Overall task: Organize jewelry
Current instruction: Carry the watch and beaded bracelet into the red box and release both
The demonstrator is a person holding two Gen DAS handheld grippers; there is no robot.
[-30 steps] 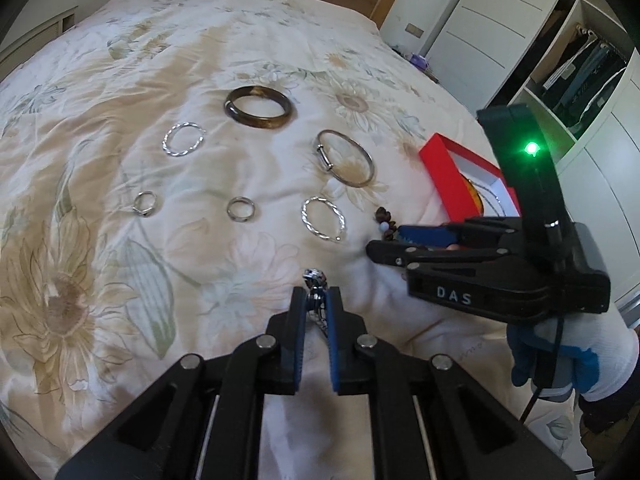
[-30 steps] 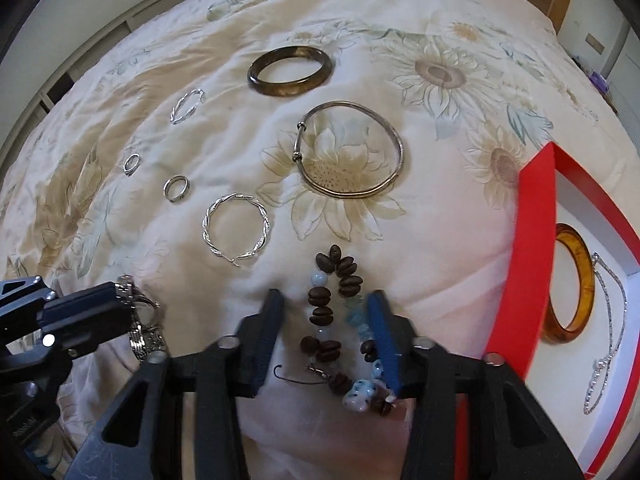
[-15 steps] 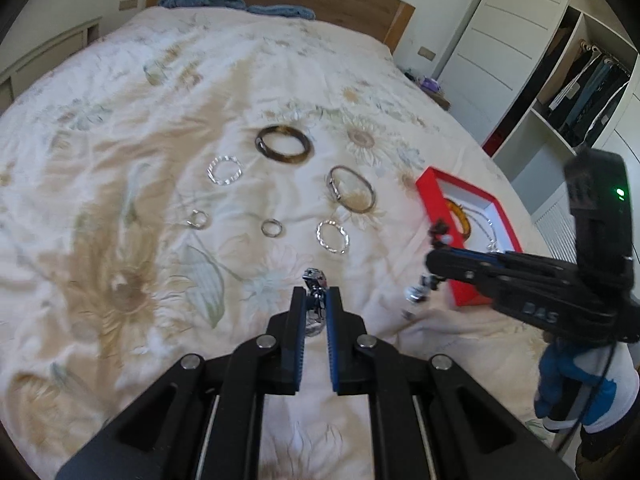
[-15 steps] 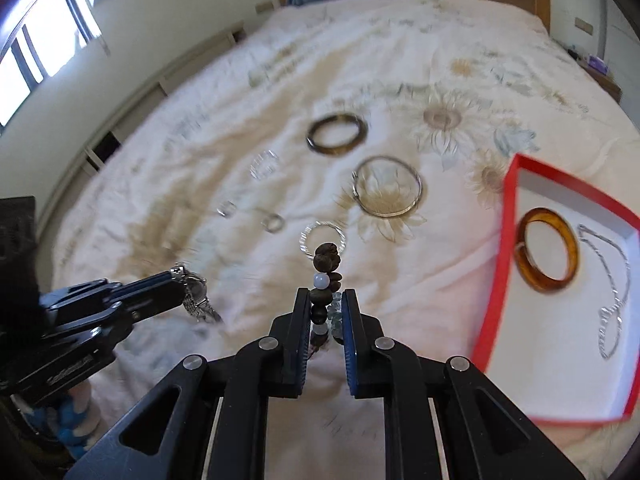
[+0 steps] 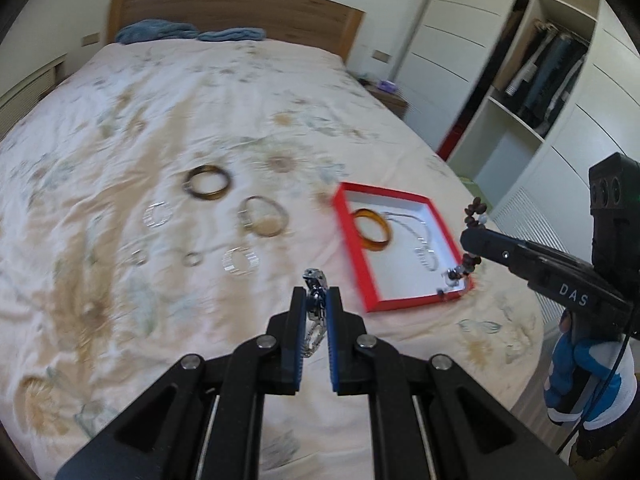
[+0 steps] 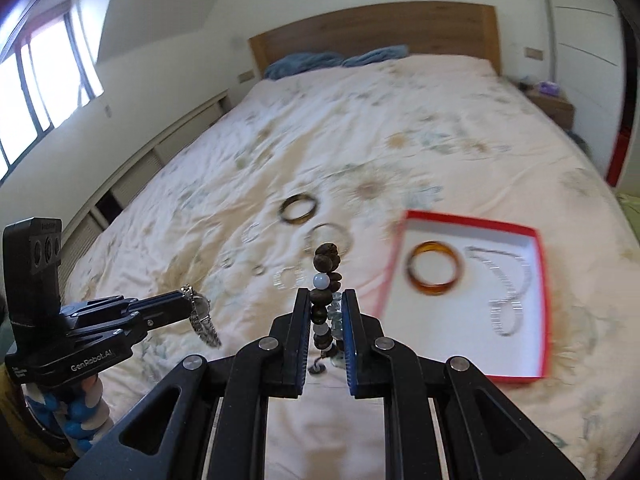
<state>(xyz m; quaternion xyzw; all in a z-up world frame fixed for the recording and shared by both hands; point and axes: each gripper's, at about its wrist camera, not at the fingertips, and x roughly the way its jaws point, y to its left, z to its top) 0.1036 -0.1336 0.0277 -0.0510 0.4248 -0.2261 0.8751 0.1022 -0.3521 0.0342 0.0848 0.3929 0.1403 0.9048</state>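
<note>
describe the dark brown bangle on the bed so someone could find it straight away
On the floral bedspread, left of the red box, loose rings and bangles lie in a cluster. The dark brown bangle is the one nearest the headboard, thick and dark where the rest are thin and silvery.

Shiny metal watch (image 5: 316, 300), matt wooden beads (image 6: 326, 264), soft floral cloth bedspread (image 5: 200, 92).

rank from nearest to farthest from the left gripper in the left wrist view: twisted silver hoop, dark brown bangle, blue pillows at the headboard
1. Twisted silver hoop, just ahead of the left gripper, slightly left.
2. Dark brown bangle, further up the bed, left of centre.
3. Blue pillows, at the headboard.
</note>
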